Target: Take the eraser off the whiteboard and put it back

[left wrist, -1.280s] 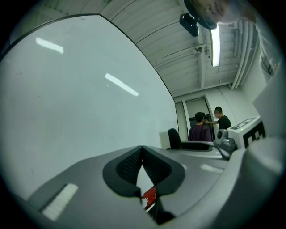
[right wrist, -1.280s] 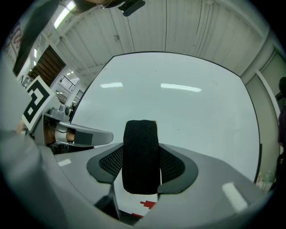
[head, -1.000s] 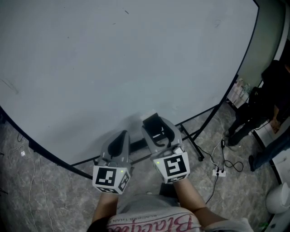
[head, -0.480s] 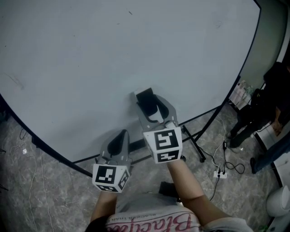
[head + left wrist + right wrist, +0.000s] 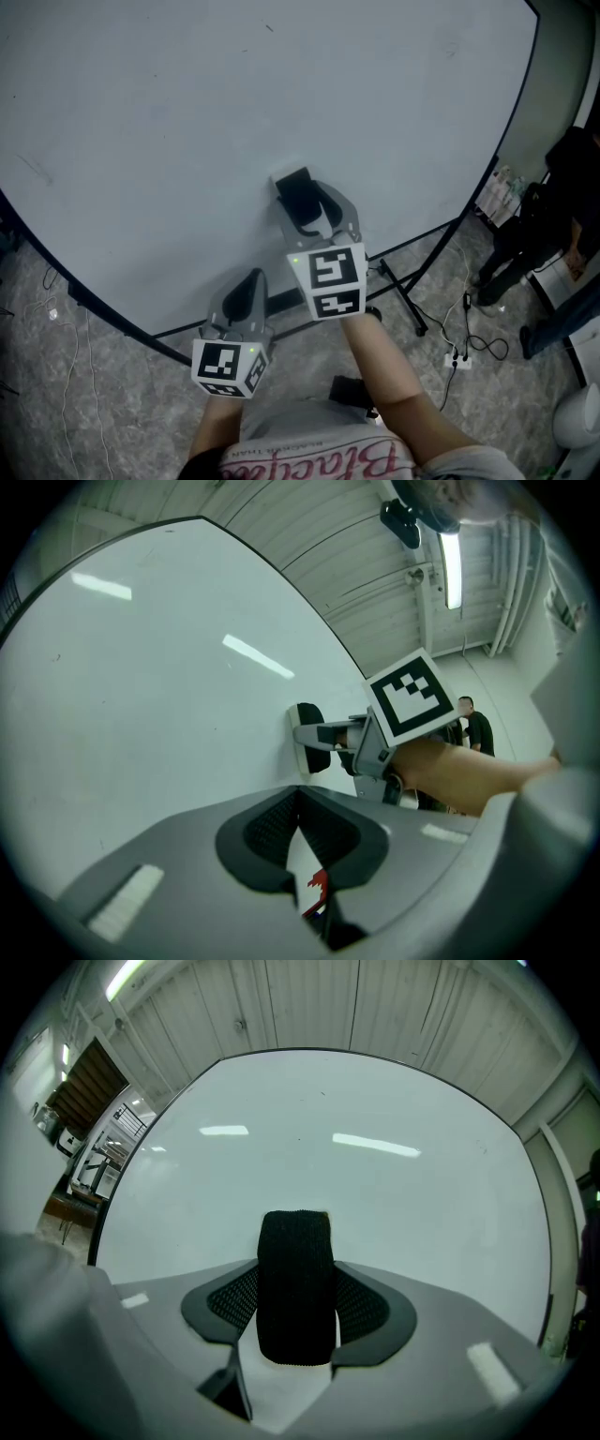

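Observation:
A black eraser (image 5: pixel 294 194) with a white backing is clamped between the jaws of my right gripper (image 5: pixel 302 210). It is held level against the lower part of the big whiteboard (image 5: pixel 234 112) and looks to touch it. In the right gripper view the eraser (image 5: pixel 296 1260) stands upright between the pads of that gripper (image 5: pixel 296 1309), with the whiteboard (image 5: pixel 375 1194) behind. My left gripper (image 5: pixel 251 279) hangs lower and to the left, jaws together and holding nothing. From the left gripper (image 5: pixel 298 829) view the eraser (image 5: pixel 307 738) shows at the whiteboard (image 5: pixel 141 714).
The board's black frame and stand legs (image 5: pixel 405 298) run below the grippers. A power strip with cables (image 5: pixel 452 354) lies on the speckled floor at the right. A person in dark clothes (image 5: pixel 553 202) stands at the right edge, with a white bin (image 5: pixel 577 412) nearby.
My right gripper has carried the eraser up and slightly left along the board. The left gripper has stayed where it was.

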A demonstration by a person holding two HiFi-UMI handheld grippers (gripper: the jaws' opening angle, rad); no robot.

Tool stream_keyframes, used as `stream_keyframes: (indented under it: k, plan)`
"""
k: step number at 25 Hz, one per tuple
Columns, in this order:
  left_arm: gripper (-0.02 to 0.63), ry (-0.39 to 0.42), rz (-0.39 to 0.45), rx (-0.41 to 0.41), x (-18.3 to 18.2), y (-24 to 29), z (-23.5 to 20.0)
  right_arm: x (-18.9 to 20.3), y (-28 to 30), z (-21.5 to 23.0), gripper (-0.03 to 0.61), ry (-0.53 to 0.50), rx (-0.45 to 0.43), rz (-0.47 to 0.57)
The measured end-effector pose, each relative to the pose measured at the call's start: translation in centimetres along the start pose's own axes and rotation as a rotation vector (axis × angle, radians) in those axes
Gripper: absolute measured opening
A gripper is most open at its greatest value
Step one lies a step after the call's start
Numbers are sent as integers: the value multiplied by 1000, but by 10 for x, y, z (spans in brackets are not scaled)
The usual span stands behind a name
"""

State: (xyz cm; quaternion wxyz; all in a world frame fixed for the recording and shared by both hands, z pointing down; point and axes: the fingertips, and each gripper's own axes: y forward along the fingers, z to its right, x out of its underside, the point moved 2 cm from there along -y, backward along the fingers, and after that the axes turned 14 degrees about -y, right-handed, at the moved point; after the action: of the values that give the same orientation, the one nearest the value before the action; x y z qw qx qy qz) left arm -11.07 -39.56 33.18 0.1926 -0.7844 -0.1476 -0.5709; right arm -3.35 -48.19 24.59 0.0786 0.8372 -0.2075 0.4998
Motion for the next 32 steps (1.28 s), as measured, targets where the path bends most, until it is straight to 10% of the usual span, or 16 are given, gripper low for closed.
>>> stream_keyframes:
  k: [20,28,32]
  plan:
    - [0,-89,-61,41,22,-29,-10,9,-47,-7,358,77,84,85]
    - [0,-119,-86,100,40,-44,12,19,-113,-33,5,160,94,99]
    - [0,-130,-61,102,40,-51,25,28,-135,-46,2,214,40,79]
